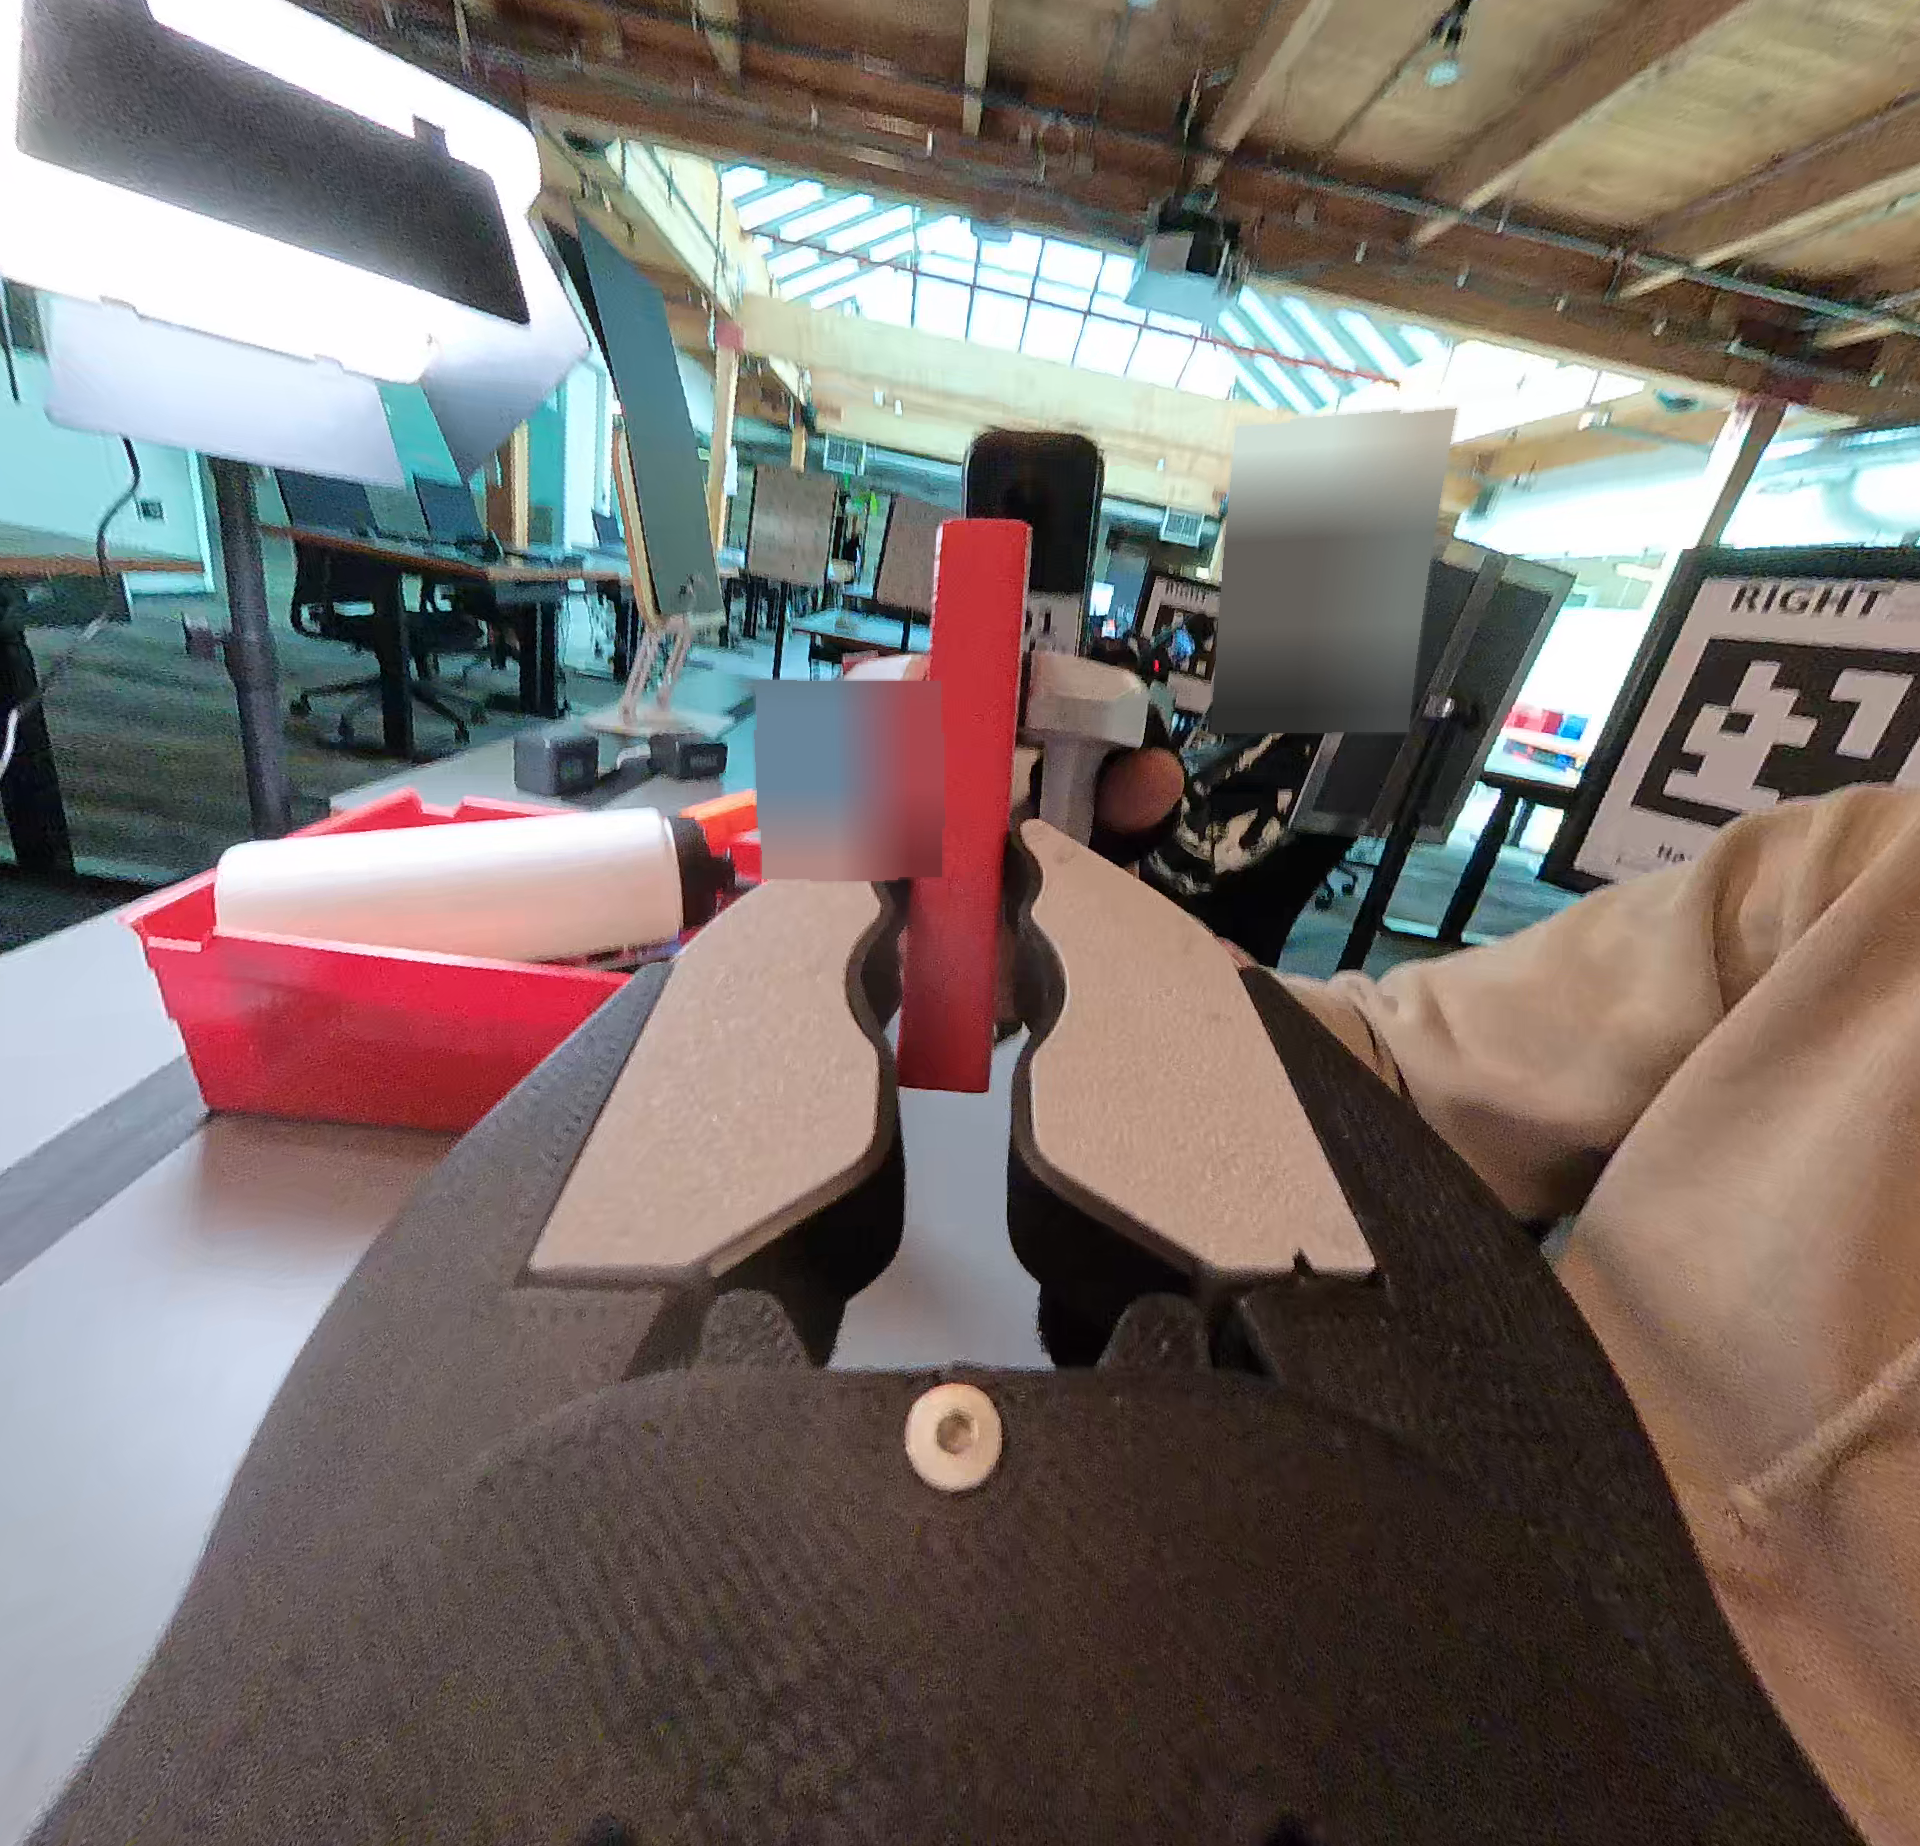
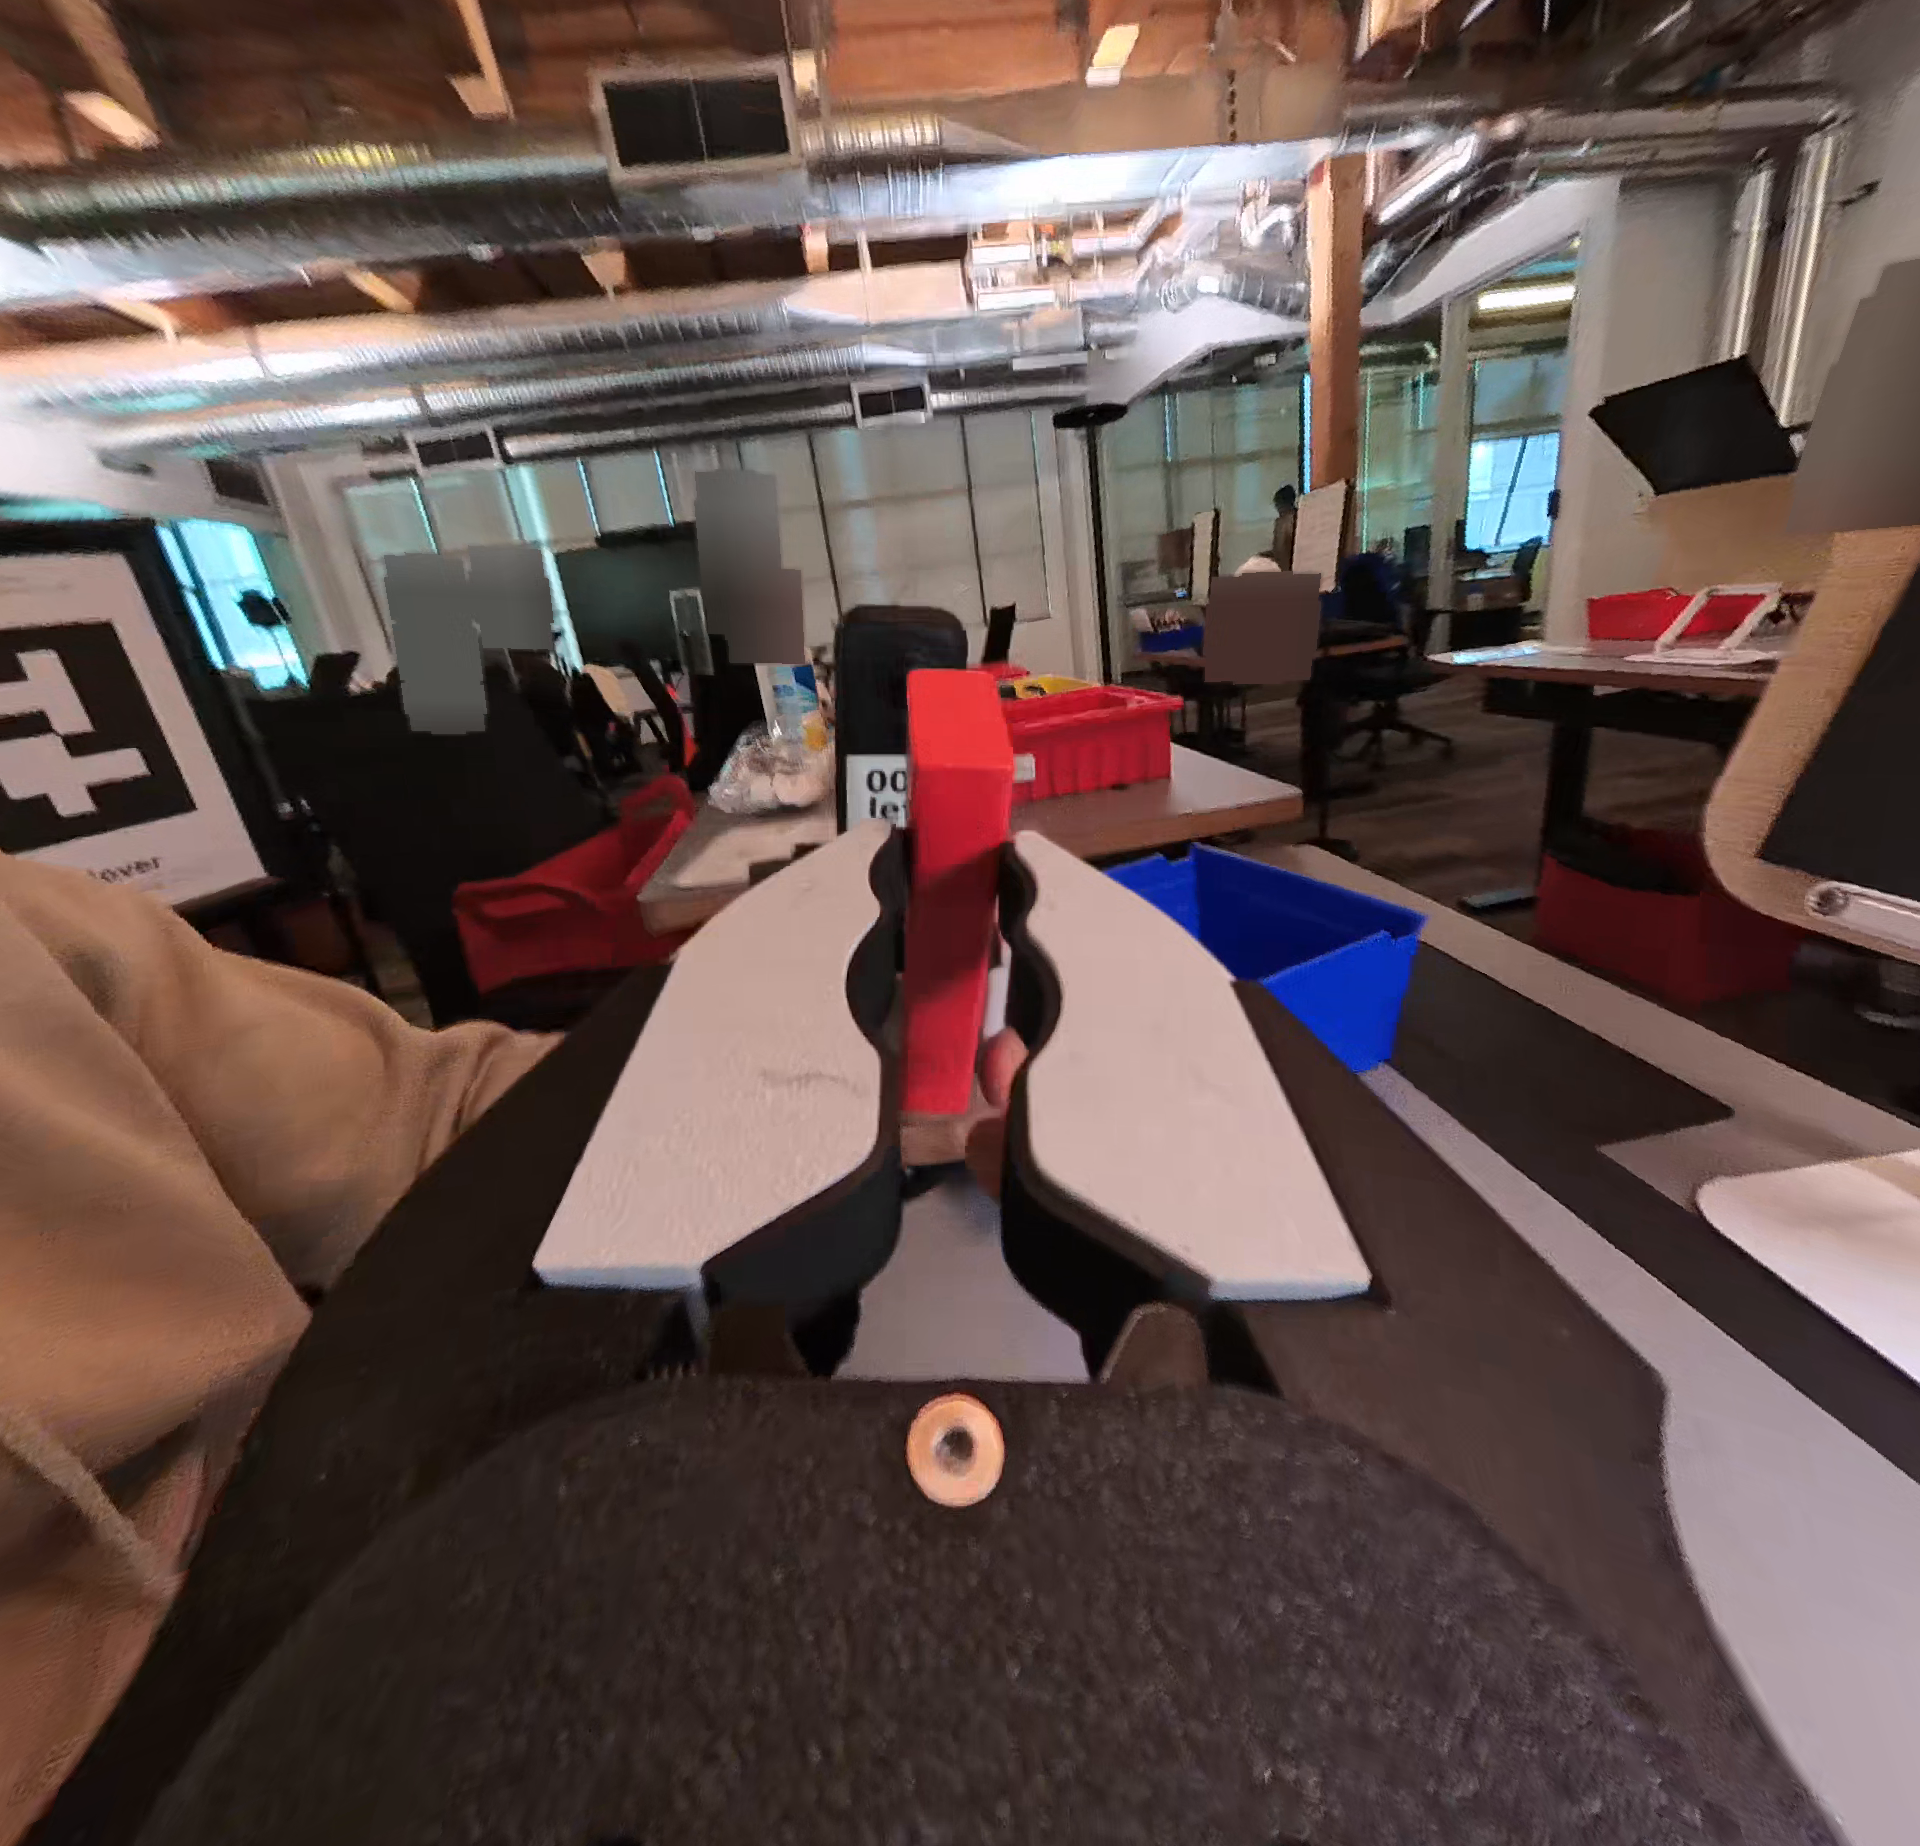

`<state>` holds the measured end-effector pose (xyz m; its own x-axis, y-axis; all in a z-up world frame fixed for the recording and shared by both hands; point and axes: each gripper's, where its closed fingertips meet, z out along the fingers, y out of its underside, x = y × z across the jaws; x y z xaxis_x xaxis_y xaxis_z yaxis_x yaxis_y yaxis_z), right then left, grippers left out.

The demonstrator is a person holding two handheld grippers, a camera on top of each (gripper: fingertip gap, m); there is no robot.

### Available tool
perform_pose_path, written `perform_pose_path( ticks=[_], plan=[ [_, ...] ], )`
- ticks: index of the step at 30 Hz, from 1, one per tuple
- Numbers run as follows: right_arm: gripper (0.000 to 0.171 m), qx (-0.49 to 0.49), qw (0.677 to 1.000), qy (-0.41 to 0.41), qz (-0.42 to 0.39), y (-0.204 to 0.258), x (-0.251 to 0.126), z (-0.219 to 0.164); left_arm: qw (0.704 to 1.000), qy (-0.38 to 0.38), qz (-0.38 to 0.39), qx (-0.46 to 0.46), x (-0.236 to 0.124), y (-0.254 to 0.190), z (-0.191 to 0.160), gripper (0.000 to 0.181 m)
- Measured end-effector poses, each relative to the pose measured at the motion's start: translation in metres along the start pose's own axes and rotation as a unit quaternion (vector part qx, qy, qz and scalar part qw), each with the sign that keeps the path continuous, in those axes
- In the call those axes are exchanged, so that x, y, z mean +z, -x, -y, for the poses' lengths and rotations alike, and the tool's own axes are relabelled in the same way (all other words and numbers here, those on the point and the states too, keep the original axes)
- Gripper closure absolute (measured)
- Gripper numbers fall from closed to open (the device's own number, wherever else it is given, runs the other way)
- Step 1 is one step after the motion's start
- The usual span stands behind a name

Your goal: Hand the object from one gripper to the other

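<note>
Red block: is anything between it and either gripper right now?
Nothing visible. The red block stands upright between the fingers of the left gripper, and in the right wrist view it sits the same way in the right gripper. Both appear closed on it.

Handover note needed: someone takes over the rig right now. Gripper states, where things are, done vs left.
Left hand-held gripper: fingers against both sides of the upright red rectangular block, low on it.
Right hand-held gripper: fingers against the same block from the facing side.
Block is off the table, between both grippers; which one carries the load cannot be told.
Red plastic bin with a white bottle sits on the left side, blue plastic bin on the right.
Done: both grippers on the block. Left: one releases and backs off.
</note>
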<state>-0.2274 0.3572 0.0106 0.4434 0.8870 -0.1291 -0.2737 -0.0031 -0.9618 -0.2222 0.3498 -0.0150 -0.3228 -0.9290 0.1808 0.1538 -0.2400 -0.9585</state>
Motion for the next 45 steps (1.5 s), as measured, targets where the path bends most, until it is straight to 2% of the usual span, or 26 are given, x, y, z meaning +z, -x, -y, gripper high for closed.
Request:
perform_pose_path(
  ticks=[2,7,11,13,15,17,19,23,25,27,28,32,34,37,40,43,45],
  plan=[
    [0.155,-0.011,0.999,0.050,-0.001,0.000,-0.001,-0.007,0.999,0.040,-0.001,0.002,-0.003,0.002,-0.011,0.162],
    [0.156,0.003,0.997,0.075,-0.004,0.001,-0.017,0.006,0.993,0.118,-0.027,0.013,-0.004,-0.008,-0.034,0.151],
    [0.156,0.032,0.997,0.075,0.008,0.004,-0.015,0.005,0.993,0.117,-0.025,0.005,0.004,-0.010,-0.039,0.164],
    [0.155,0.030,0.997,0.074,0.012,0.007,-0.011,0.002,0.993,0.118,-0.027,-0.002,0.005,-0.010,-0.040,0.164],
    [0.154,0.024,0.999,0.044,-0.001,0.004,-0.010,0.009,0.996,0.079,-0.028,-0.018,0.004,-0.009,-0.028,0.164],
    [0.130,0.014,1.000,0.016,-0.009,0.000,-0.013,0.017,0.999,0.031,-0.024,-0.037,-0.002,-0.005,-0.011,0.164],
    [0.127,0.011,0.999,0.035,0.000,-0.002,-0.016,0.008,0.999,0.013,-0.015,-0.039,-0.007,-0.001,-0.004,0.164],
    [0.136,0.017,0.998,0.057,0.020,0.006,0.002,-0.014,0.999,0.025,-0.018,-0.032,-0.002,-0.005,-0.010,0.165],
    [0.155,0.002,0.998,0.067,0.013,0.006,0.009,-0.025,0.999,0.029,-0.012,-0.020,0.000,-0.005,-0.013,0.165],
    [0.155,0.006,0.997,0.079,0.020,0.007,0.008,-0.026,0.999,0.035,-0.013,-0.009,-0.001,-0.007,-0.013,0.161],
    [0.155,0.000,0.997,0.081,0.019,0.007,0.007,-0.025,0.999,0.035,-0.017,-0.008,-0.004,-0.008,-0.010,0.152],
    [0.155,-0.002,0.995,0.091,0.027,0.007,-0.003,-0.020,1.000,0.017,-0.020,-0.007,-0.019,-0.012,0.012,0.148],
    [0.155,-0.017,0.993,0.112,0.027,0.008,0.000,-0.030,1.000,0.025,-0.018,0.001,-0.016,-0.016,0.012,0.150],
    [0.155,-0.021,0.990,0.134,0.044,0.017,0.012,-0.047,0.997,0.070,-0.001,0.021,-0.009,-0.015,-0.003,0.165],
    [0.155,-0.026,0.988,0.147,0.049,0.018,0.013,-0.054,0.994,0.099,0.009,0.037,-0.011,-0.013,-0.007,0.165],
    [0.136,-0.055,0.988,0.143,0.027,0.008,-0.001,-0.041,0.993,0.109,0.018,0.042,-0.018,-0.010,-0.004,0.164],
    [0.136,-0.052,0.992,0.112,0.021,0.008,-0.008,-0.022,0.992,0.122,0.016,0.043,-0.018,-0.009,-0.009,0.164]
  ],
)
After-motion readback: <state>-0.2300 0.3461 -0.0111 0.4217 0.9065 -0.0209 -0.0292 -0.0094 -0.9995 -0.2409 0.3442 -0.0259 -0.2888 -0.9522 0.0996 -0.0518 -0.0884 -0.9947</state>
